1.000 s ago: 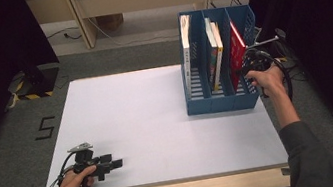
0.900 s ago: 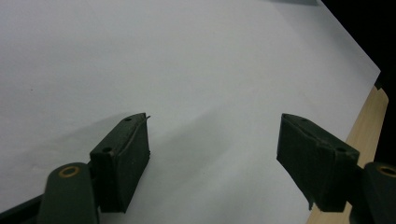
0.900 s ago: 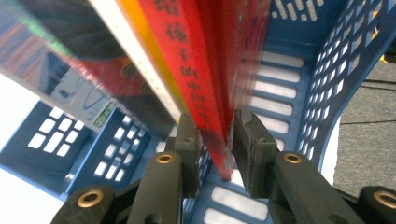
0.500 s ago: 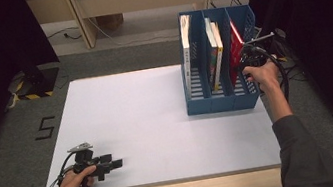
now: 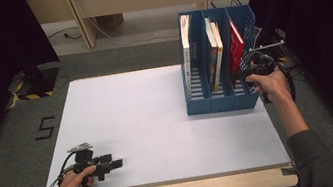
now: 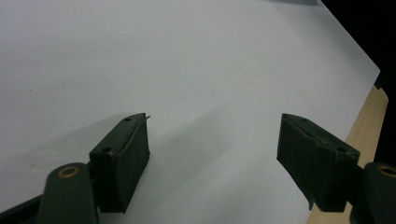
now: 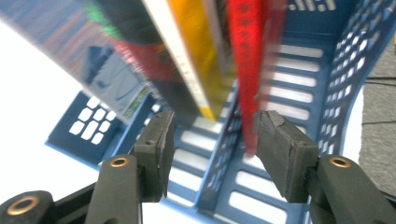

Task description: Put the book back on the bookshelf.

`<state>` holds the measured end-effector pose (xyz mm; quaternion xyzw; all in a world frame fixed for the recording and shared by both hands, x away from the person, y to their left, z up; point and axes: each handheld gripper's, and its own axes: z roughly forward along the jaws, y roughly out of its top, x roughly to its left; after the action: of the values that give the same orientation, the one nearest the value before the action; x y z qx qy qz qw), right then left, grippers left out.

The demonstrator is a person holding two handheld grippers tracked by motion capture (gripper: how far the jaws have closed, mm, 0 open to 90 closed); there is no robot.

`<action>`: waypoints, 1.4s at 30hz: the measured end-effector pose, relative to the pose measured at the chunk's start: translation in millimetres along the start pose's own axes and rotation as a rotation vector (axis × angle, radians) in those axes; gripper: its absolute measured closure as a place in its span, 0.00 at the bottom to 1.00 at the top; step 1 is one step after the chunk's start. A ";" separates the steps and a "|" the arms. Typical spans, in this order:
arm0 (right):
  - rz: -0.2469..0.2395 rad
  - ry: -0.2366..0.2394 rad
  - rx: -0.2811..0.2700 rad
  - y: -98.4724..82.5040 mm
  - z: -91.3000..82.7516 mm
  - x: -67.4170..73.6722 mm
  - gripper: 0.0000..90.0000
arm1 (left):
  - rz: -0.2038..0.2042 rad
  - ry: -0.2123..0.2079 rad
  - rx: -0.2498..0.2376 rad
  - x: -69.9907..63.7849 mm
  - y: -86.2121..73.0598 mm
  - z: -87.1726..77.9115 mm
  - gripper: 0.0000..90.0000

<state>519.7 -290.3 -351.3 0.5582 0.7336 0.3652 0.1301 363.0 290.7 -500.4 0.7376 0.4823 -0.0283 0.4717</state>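
One slim red book [image 5: 235, 47] stands upright in the rightmost compartment of the blue file rack [image 5: 221, 101]; the right gripper [image 7: 212, 135], jaws just opened, releases it.

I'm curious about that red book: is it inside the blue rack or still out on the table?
Inside. The red book stands on edge in the rightmost slot of the blue rack; the right gripper has just opened, its pads clear of the book.
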 end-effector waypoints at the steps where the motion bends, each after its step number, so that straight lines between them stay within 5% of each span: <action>1: -0.002 0.007 -0.003 -2.6 -1.0 1.5 0.50 | 0.000 -0.002 -0.001 0.1 -0.1 0.0 0.27; 22: -0.077 0.106 -0.032 -71.9 -8.6 46.0 0.31 | 0.021 0.009 -0.001 -1.7 -0.8 0.6 0.27; 42: -0.130 0.179 -0.032 -121.7 -3.3 79.7 0.26 | 0.040 0.017 0.003 -2.8 -1.3 0.6 0.27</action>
<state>402.3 -232.1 -414.7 0.4723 0.7710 0.4162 0.0965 360.9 288.5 -500.3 0.7478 0.4715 -0.0135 0.4672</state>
